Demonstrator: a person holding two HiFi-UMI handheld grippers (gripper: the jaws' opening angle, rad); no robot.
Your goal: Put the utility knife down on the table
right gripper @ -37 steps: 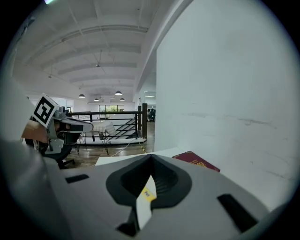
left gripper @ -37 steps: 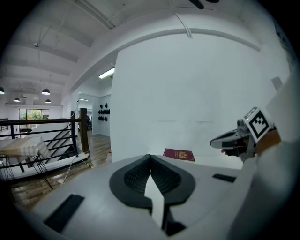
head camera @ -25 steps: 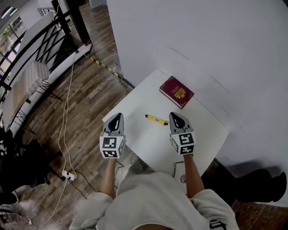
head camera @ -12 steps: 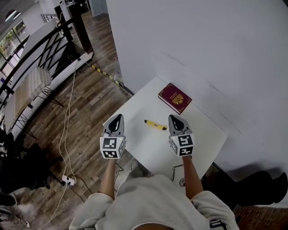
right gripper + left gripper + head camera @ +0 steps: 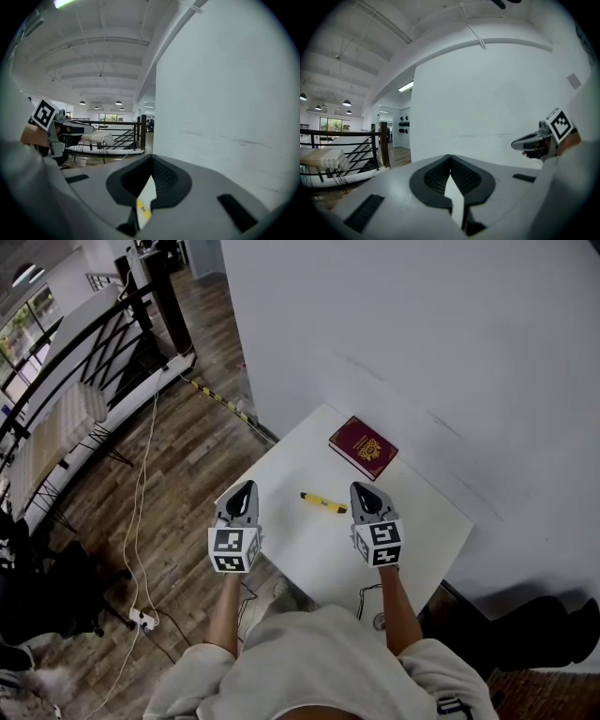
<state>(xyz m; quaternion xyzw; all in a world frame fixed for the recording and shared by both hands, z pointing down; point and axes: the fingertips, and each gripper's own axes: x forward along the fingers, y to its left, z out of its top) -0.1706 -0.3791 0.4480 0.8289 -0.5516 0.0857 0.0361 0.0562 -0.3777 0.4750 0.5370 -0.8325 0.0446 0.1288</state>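
The yellow utility knife [image 5: 323,502] lies flat on the white table [image 5: 291,460], between my two grippers and touched by neither. My left gripper [image 5: 247,485] hovers over the table's left edge, shut and empty. My right gripper [image 5: 361,487] is just right of the knife's end, shut with nothing in it. In the right gripper view a strip of the yellow knife [image 5: 144,209] shows on the table through the slit under the closed right gripper [image 5: 151,158]. The left gripper view shows the left gripper [image 5: 450,157] with its tips together over bare white table.
A maroon booklet [image 5: 364,445] lies at the table's far side near the white wall [image 5: 450,343]. Wooden floor with cables [image 5: 141,474] and a black railing [image 5: 84,352] lie to the left. The table's front edge is close to the person's body.
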